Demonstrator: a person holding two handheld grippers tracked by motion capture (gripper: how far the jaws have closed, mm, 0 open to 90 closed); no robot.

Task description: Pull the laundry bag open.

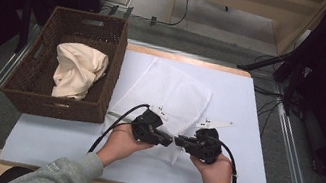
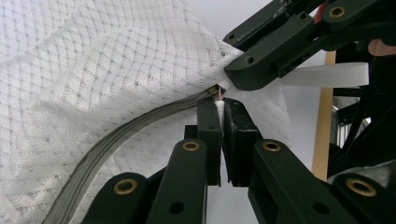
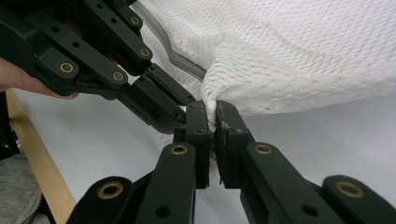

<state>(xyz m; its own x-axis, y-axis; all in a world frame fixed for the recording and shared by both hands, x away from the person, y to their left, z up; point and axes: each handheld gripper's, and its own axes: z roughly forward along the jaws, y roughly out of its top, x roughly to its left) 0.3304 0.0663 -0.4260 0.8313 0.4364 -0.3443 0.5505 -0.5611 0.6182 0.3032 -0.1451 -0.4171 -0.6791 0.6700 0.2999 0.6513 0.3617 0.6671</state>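
I hold two grippers, one in each hand, low over the near half of the desk (image 1: pixel 236 180), their tips almost meeting. My left gripper (image 1: pixel 168 141) is clamped on the near edge of the mesh bag (image 1: pixel 170 95); in the left gripper view its jaws pinch a sliver of white fabric right at the end of the zipper (image 2: pixel 116 140), where a small metal pull shows. My right gripper (image 1: pixel 178 141) comes in from the other side and is clamped on the same edge just beside the left one; in the right gripper view a bunched fold of mesh sits between its pads. Both grips hold the bag's near corner lifted a little off the desk.

There is one bag. It is white and see-through, with one grey zipper that curves away along its edge. It lies slanted across the middle of the desk, stretching from my grippers toward the far left.

Farther off, at the desk's left edge and overhanging it, stands one dark wicker basket (image 1: pixel 117 63). One crumpled cream cloth (image 1: pixel 77 71) lies inside it. The bag's far left corner lies just beside the basket's right wall.
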